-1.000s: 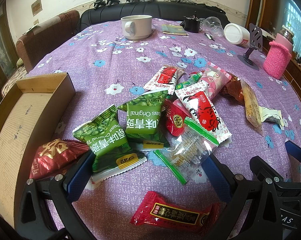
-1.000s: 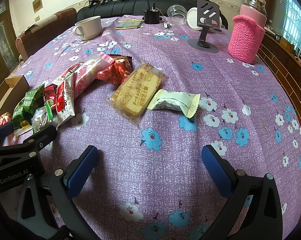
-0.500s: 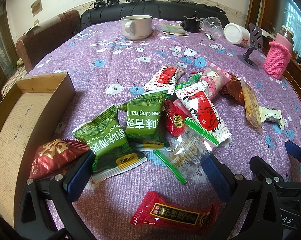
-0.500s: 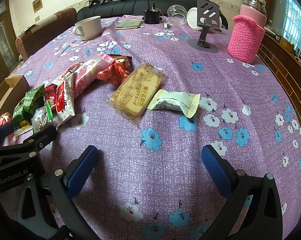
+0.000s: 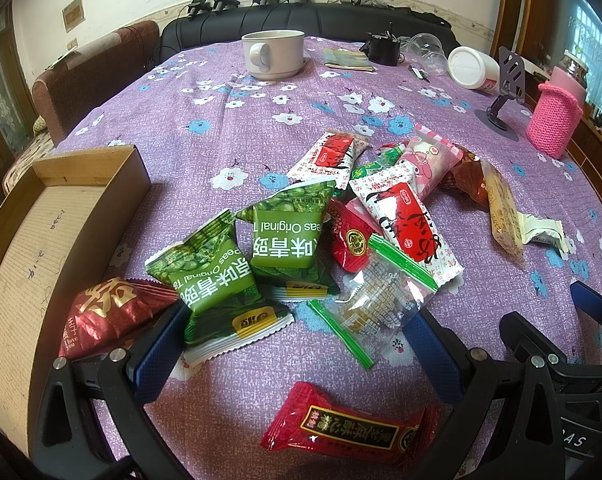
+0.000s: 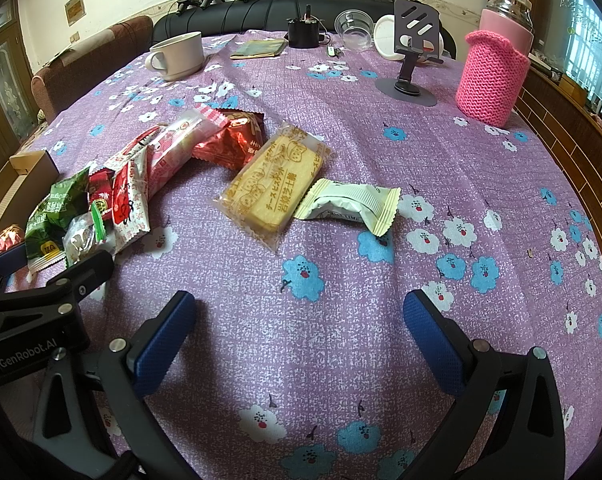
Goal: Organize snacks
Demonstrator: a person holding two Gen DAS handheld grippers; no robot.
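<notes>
Several snack packets lie in a pile on the purple floral tablecloth (image 5: pixel 205 120). Two green pea packets (image 5: pixel 217 280) lie just ahead of my open left gripper (image 5: pixel 293 344), with a clear zip bag (image 5: pixel 381 300) by its right finger. A red packet (image 5: pixel 349 432) lies between its fingers, close to the camera. A dark red foil packet (image 5: pixel 105 312) leans on the cardboard box (image 5: pixel 33 240) at the left. My right gripper (image 6: pixel 297 332) is open and empty over bare cloth. A biscuit packet (image 6: pixel 277 188) and a pale green packet (image 6: pixel 353 204) lie ahead of it.
A white mug (image 5: pixel 275 54), a white tub (image 5: pixel 471 68), a phone stand (image 6: pixel 413 36) and a pink knit-covered jar (image 6: pixel 493 72) stand at the far side. Chairs and a black sofa ring the table. The left gripper shows at the right wrist view's left edge (image 6: pixel 41 320).
</notes>
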